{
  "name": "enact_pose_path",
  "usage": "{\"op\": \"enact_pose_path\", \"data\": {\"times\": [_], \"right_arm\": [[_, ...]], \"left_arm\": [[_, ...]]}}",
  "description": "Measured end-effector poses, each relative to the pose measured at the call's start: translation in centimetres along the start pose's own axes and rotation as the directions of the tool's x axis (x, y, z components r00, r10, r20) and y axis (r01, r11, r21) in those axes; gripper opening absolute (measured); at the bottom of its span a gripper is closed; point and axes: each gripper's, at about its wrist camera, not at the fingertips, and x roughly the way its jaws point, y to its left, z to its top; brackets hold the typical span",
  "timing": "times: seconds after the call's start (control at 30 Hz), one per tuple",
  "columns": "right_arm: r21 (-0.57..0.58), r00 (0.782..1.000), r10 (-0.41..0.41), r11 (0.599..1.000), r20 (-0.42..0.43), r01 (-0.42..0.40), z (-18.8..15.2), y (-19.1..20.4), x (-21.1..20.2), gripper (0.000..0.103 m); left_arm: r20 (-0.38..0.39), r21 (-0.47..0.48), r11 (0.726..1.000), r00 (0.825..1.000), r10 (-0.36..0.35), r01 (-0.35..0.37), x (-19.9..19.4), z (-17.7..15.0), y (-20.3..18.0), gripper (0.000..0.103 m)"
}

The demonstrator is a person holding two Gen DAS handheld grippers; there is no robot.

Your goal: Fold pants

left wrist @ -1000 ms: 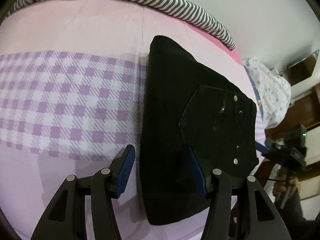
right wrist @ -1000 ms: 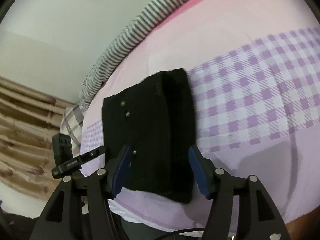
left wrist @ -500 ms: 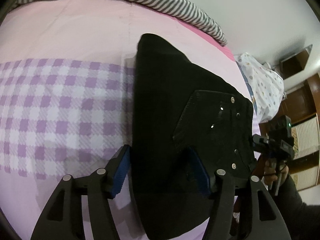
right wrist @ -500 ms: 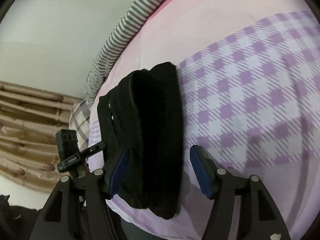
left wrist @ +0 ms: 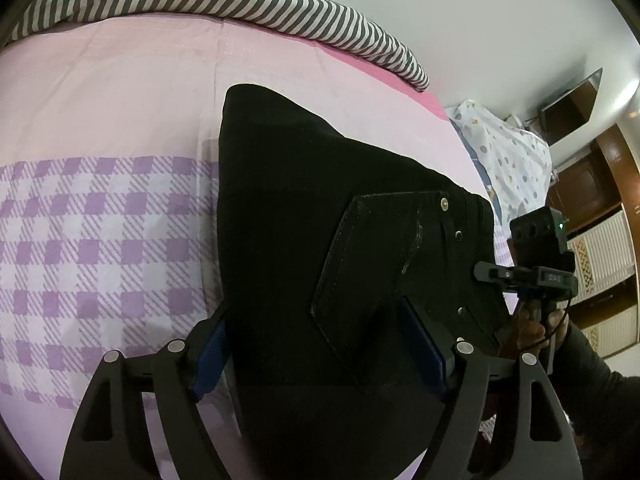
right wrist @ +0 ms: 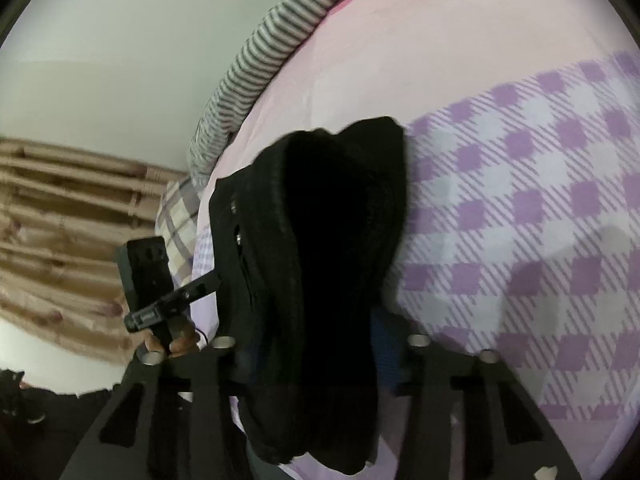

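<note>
The black pants (left wrist: 320, 216) lie folded on the pink and purple checked bed sheet (left wrist: 100, 240), a back pocket with rivets facing up. My left gripper (left wrist: 316, 352) straddles their near left part. Its jaws are opening, the left pad at the fabric's edge and the right pad resting over the pocket. In the right wrist view the folded pants (right wrist: 332, 240) bulge up as a thick bundle between the fingers of my right gripper (right wrist: 316, 350). Its jaws are closing and the blue pads (right wrist: 384, 344) press into the fabric.
A grey and white striped blanket (left wrist: 240, 4) runs along the bed's far edge by the wall. A spotted pillow (left wrist: 504, 152) and wooden furniture stand right of the bed. A hand (left wrist: 536, 328) holds the other gripper's handle. Beige curtains (right wrist: 60, 220) hang left in the right wrist view.
The right jaws have narrowed onto the folded pants and sunk closer, and the fabric now bunches up between them. The left jaws have widened and shifted further over the pants.
</note>
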Motion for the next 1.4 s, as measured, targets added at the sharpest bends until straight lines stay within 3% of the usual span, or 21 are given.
{"op": "enact_pose_path", "data": {"times": [0.07, 0.13, 0.17, 0.43, 0.57, 0.7, 1.4], "right_arm": [[-0.010, 1.000, -0.016, 1.000, 0.013, 0.017, -0.2, 0.3, 0.0, 0.035], [-0.009, 1.000, -0.019, 1.000, 0.021, 0.019, -0.2, 0.5, 0.3, 0.035], [-0.008, 1.000, -0.019, 1.000, 0.019, 0.020, -0.1, 0.5, 0.3, 0.035], [0.057, 0.997, -0.027, 0.998, 0.068, 0.023, -0.5, 0.9, 0.8, 0.032], [0.096, 0.994, -0.023, 0.995, 0.106, 0.012, -0.8, 1.3, 0.5, 0.027], [0.100, 0.991, -0.011, 0.995, 0.132, -0.002, -1.0, 2.2, 0.1, 0.025], [0.049, 0.985, 0.048, 0.997, 0.165, -0.057, -0.1, 8.4, 1.5, 0.024]], "left_arm": [[0.008, -0.004, 1.000, 1.000, 0.015, -0.015, 0.0, -0.1, -0.1, 0.075], [0.010, 0.005, 0.999, 0.999, 0.053, -0.053, 0.1, -0.1, -0.2, 0.062], [0.011, 0.007, 0.998, 0.998, 0.061, -0.061, 0.0, -0.2, -0.1, 0.060], [0.036, -0.036, 0.996, 0.996, 0.083, -0.081, -0.4, -0.3, 0.4, 0.033], [0.064, -0.005, 0.994, 0.992, 0.111, -0.111, -0.9, -0.8, -0.4, 0.025], [0.087, -0.004, 0.996, 0.992, 0.091, -0.091, -1.7, -0.9, -1.1, 0.016], [0.159, 0.012, 0.993, 0.980, 0.117, -0.120, -7.6, -0.1, -2.0, 0.015]]}}
